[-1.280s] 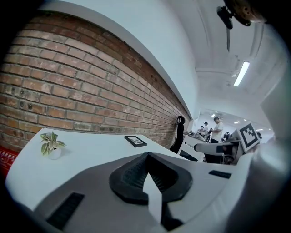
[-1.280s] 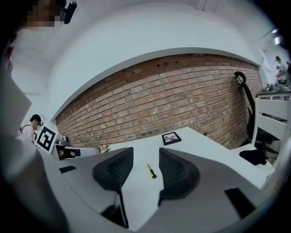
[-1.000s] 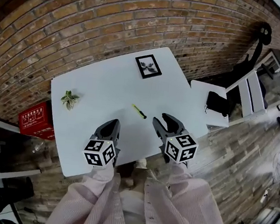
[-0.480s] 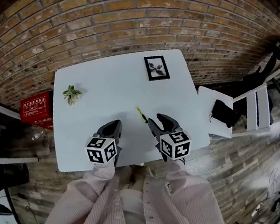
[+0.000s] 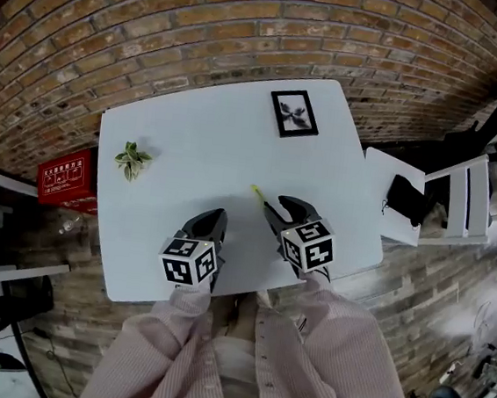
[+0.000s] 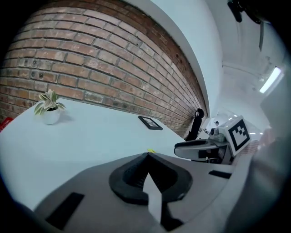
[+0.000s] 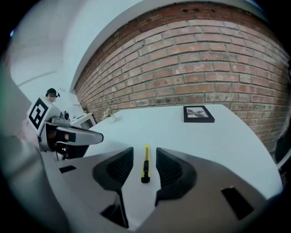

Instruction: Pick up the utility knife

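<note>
My right gripper (image 7: 144,150) straddled the knife (image 7: 145,164) on the table (image 5: 191,157), jaws narrowly apart; my left gripper (image 6: 146,155) hung closed and empty.

Nothing legible so far. The red rectangular box (image 5: 64,176) at the left of the head view carries lines of white print, too small to read. The cube (image 5: 191,261) of the left gripper (image 5: 214,220) and the cube (image 5: 307,246) of the right gripper (image 5: 276,208) show only black-and-white square markers, with no letters or numbers
</note>
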